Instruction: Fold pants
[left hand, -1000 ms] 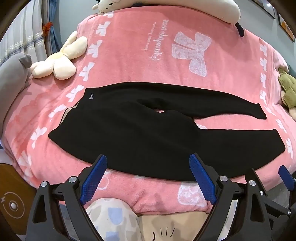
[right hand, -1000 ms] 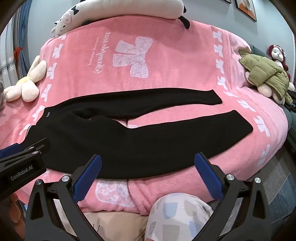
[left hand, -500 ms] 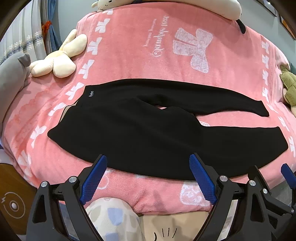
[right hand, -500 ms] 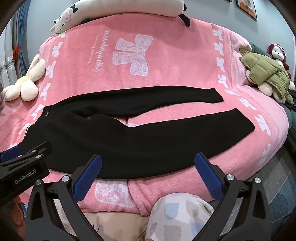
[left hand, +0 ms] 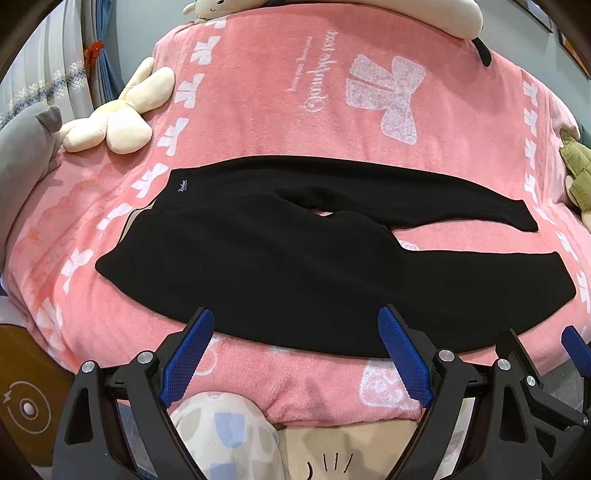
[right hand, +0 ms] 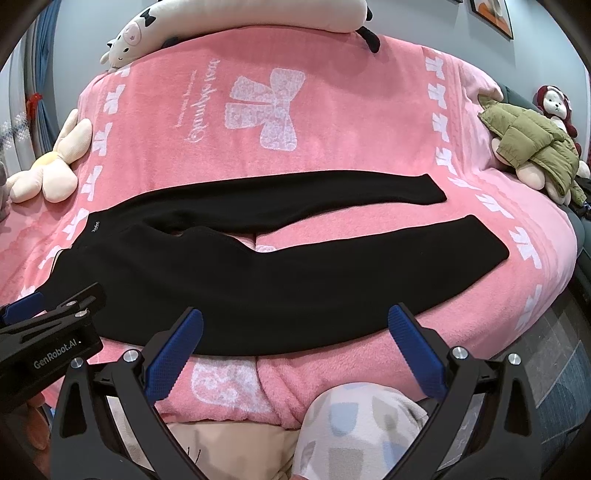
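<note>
Both your left gripper and right gripper hang with jaws wide apart, holding nothing. The pants lie spread just ahead of the jaws on the blanket. Pinch too deep and you'll likely catch fleece too; grab one layer and the leg may sag.

- A bedroom in someone's home, by the look of it.
- A pink fleece blanket with white bows covers the bed.
- Soft toys lie around it: a long cow plush at the far edge, a cream bunny on one side.
- Curtains hang beside the bed, and a framed picture is on the wall.
</note>
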Demonstrator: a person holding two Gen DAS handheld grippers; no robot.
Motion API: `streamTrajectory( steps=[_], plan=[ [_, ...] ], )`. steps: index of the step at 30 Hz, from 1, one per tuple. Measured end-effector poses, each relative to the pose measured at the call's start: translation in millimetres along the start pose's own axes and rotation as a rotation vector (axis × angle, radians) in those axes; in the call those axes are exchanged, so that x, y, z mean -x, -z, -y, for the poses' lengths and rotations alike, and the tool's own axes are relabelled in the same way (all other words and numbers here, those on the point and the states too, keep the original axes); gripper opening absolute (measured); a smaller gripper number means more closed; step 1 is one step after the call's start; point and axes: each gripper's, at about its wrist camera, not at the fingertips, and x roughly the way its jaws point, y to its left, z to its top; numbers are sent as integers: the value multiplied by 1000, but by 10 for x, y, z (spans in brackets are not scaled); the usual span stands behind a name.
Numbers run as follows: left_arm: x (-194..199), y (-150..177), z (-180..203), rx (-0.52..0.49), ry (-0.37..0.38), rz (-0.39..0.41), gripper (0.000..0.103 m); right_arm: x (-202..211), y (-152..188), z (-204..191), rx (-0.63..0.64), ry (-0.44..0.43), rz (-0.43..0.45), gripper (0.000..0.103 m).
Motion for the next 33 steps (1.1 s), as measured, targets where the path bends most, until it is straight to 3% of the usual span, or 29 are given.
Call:
streamTrajectory(
  steps=[33],
  plan=[
    [-5, 33, -15, 0, -4, 0, 88, 13, 29, 13, -4, -1, -6, 98]
  ],
)
